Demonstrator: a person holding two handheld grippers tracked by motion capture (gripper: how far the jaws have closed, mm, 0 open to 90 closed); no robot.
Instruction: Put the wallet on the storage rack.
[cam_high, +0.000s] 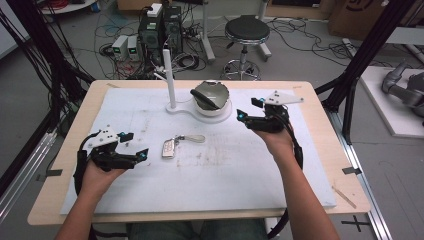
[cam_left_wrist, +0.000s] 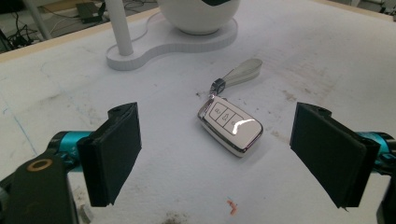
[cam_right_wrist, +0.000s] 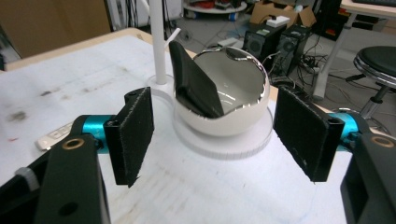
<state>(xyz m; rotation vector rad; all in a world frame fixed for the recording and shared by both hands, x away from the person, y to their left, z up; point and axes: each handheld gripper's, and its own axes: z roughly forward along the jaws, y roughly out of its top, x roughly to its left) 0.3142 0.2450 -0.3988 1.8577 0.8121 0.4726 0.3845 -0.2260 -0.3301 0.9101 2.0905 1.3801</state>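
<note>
**Both grippers open and empty; key fob on the mat, black object in the bowl**

On the left, the left gripper (cam_high: 134, 145) hovers low over the white mat (cam_high: 150, 195), held in the person's left hand (cam_high: 102, 175). Its jaws stand wide apart and grip nothing. In the left gripper view the car key fob (cam_left_wrist: 231, 128) lies flat on the mat between and beyond the two black pads (cam_left_wrist: 114, 149), well clear of both. The fob is white and chrome with buttons facing up, and a pale strap (cam_left_wrist: 240, 72) trails from its ring toward the white stand (cam_left_wrist: 173, 42).

In the middle of the table, toward the far edge, the stand carries a thin upright post (cam_high: 169, 77) and a white bowl (cam_high: 212, 102). A flat black object (cam_right_wrist: 194, 86) leans tilted inside the bowl, its upper end rising above the rim.

On the right, the right gripper (cam_high: 249, 110) is held in the person's right hand (cam_high: 277, 142), just beside the bowl and apart from it. Its jaws are spread wide with nothing between the pads (cam_right_wrist: 135, 135); in the right gripper view they frame the bowl, which sits beyond them untouched.
</note>
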